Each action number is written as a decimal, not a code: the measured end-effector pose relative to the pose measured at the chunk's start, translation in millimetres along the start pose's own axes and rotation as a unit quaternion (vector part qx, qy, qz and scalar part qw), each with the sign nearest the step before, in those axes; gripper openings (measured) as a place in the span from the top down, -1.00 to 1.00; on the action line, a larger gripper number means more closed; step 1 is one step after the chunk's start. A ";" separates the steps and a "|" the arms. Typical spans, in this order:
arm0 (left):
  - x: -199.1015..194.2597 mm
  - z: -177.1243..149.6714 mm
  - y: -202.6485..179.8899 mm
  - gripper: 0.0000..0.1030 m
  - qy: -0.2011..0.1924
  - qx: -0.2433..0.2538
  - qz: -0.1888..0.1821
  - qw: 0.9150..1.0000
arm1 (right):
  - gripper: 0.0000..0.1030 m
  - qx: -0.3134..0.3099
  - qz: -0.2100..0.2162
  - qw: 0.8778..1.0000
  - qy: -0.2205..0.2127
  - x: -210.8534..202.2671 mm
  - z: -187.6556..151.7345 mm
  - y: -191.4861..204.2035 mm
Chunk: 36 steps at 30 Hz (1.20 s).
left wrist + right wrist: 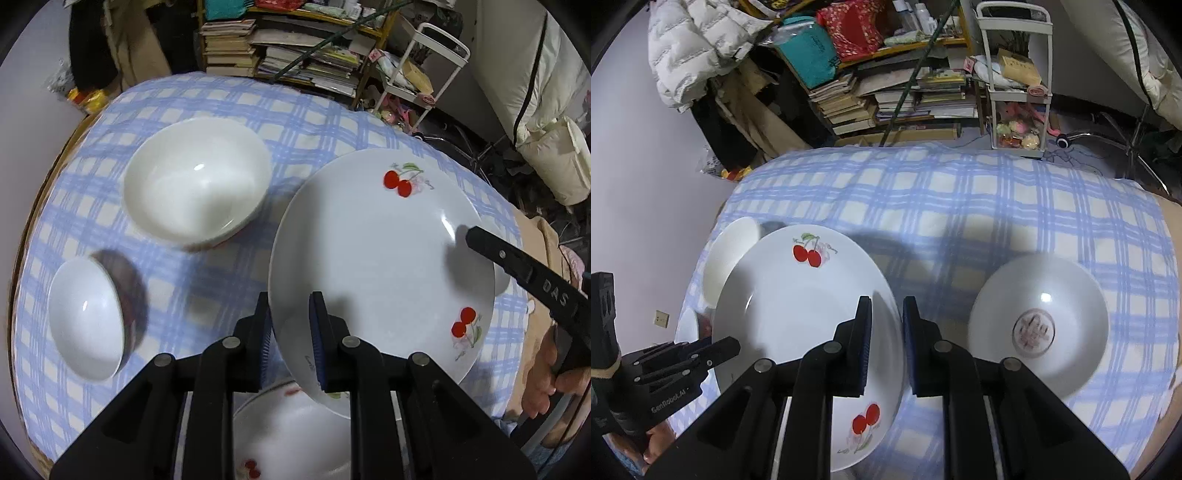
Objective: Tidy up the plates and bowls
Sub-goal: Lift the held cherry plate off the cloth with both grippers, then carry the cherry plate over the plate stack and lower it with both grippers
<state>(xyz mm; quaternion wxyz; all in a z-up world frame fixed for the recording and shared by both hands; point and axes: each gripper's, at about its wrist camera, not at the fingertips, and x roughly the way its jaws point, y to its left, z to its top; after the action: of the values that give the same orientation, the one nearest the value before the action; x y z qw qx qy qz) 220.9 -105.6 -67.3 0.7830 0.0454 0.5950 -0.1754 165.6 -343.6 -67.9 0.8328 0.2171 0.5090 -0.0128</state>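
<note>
- The left gripper (290, 339) points steeply down at the table, its blue-padded jaws pinched on the near-left rim of a white cherry-print plate (369, 258).
- The right gripper (886, 347) also tilts downward and clamps the opposite rim of the same cherry-print plate (798, 314), one jaw over the plate's face and the other outside its edge.
- In the left wrist view the right gripper's black finger (495, 251) reaches in from the right onto the plate's rim, with a person's hand (546, 373) gripping the handle below it.
- Held between the two tools, the plate hangs tilted above the table, over a second cherry-print plate (288, 435) that lies beneath it at the near edge.
- A large white bowl (195, 181) sits on the cloth beyond and left of the held plate; a smaller white bowl (86, 317) with a dark outside stands nearer on the left.
- To the right of the right gripper rests a white bowl with a reddish round emblem (1038, 325) in its centre.
- The table is covered by a blue-and-cream checked tablecloth (960, 206).
- Behind the table stand stacked books (905, 99) on shelves, a white trolley rack (1015, 81), a teal bag (809, 51) and a white puffer jacket (694, 40).
</note>
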 end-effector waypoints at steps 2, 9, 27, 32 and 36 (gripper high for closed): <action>-9.5 -7.6 6.7 0.64 -0.003 -0.001 0.002 1.000 | 0.64 -0.008 0.006 1.000 -0.003 -7.3 -6.7 9.0; -42.3 -38.5 17.4 0.64 -0.024 -0.003 0.013 1.000 | 0.64 -0.026 0.005 1.000 -0.003 -26.2 -42.2 35.2; -58.5 -114.1 29.8 0.64 -0.018 -0.008 -0.006 1.000 | 0.64 -0.032 -0.005 0.999 0.031 -33.9 -110.4 45.0; -53.2 -131.8 36.9 0.64 -0.015 -0.020 -0.007 1.000 | 0.64 -0.055 -0.021 0.997 0.042 -32.3 -125.9 53.3; -47.9 -142.8 43.4 0.64 -0.010 -0.032 -0.011 0.999 | 0.64 -0.070 -0.028 0.996 0.051 -27.9 -134.6 58.9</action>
<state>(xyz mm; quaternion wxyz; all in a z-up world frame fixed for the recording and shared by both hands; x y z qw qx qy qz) 93.3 -14.5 -68.9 0.7878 0.0118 0.5933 -0.1651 53.0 -245.3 -75.7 0.8179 0.1445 0.5568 0.0102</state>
